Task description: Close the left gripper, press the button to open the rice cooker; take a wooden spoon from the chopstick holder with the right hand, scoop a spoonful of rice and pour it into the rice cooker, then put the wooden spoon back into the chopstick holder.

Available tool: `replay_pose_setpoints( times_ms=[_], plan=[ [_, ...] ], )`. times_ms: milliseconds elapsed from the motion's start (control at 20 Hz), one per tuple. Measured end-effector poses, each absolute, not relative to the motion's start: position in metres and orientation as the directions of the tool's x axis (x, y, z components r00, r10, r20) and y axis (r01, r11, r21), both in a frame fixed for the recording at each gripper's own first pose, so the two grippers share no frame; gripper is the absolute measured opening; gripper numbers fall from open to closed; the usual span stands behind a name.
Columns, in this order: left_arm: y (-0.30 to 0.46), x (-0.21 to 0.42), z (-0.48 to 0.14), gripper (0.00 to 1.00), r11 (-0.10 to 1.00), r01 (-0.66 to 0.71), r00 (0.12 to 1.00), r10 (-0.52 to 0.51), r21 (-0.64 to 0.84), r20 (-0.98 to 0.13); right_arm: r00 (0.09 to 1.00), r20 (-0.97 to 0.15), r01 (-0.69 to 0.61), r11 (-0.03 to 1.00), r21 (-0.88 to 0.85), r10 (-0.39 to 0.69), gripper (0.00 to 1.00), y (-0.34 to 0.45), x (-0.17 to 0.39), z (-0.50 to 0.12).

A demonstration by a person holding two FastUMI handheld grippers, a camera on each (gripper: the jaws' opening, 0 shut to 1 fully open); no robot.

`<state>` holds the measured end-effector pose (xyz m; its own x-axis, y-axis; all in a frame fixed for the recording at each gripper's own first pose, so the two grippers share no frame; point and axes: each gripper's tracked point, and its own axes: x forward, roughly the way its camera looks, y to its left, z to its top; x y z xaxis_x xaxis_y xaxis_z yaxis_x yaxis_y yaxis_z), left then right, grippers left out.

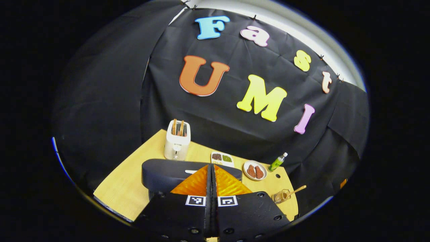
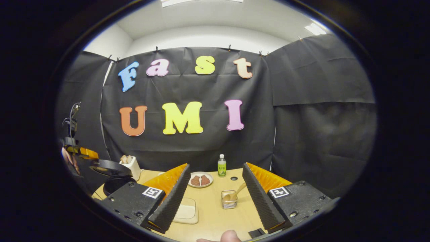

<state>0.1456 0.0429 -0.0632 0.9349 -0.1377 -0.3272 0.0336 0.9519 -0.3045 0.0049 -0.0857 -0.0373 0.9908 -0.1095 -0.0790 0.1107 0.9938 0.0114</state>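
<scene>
In the left gripper view, the left gripper (image 1: 212, 181) is seen at the bottom centre with its jaws pressed together, nothing between them. Just beyond them the dark rice cooker (image 1: 161, 173) is seen with its lid down. Low at the right, the chopstick holder (image 1: 281, 196) stands on the counter (image 1: 124, 188) with the wooden spoon (image 1: 297, 190) leaning out of it. Farther back a toaster (image 1: 177, 141), a plate (image 1: 254, 170) and a green bottle (image 1: 277, 162) are ranged.

In the right gripper view, the right gripper (image 2: 215, 198) is held with its jaws wide apart and empty. Between them, lower centre, a pale dish (image 2: 186, 211) is seen, possibly holding the rice, and the chopstick holder (image 2: 229, 199) with the spoon (image 2: 237, 194).
</scene>
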Motion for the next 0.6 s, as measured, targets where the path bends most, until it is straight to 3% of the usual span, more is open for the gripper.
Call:
replay_pose_setpoints(
  times_ms=[350, 500, 600],
  plan=[
    [0.032, 0.098, -0.039, 0.01, 0.964, 0.072, 0.957, -0.139, -0.254, -0.257, 0.993, -0.052, 0.108, 0.994, 0.002, -0.107, 1.00, -0.081, -0.015, -0.029],
    [0.023, 0.065, -0.028, 0.10, 0.974, 0.098, 0.968, -0.140, -0.203, -0.207, 0.993, -0.055, 0.102, 0.995, 0.004, -0.102, 1.00, -0.078, -0.026, -0.030],
    [0.019, 0.044, -0.021, 0.21, 0.976, 0.118, 0.974, -0.150, -0.185, -0.172, 0.994, -0.061, 0.095, 0.995, -0.002, -0.095, 1.00, -0.073, -0.032, -0.033]
  ],
)
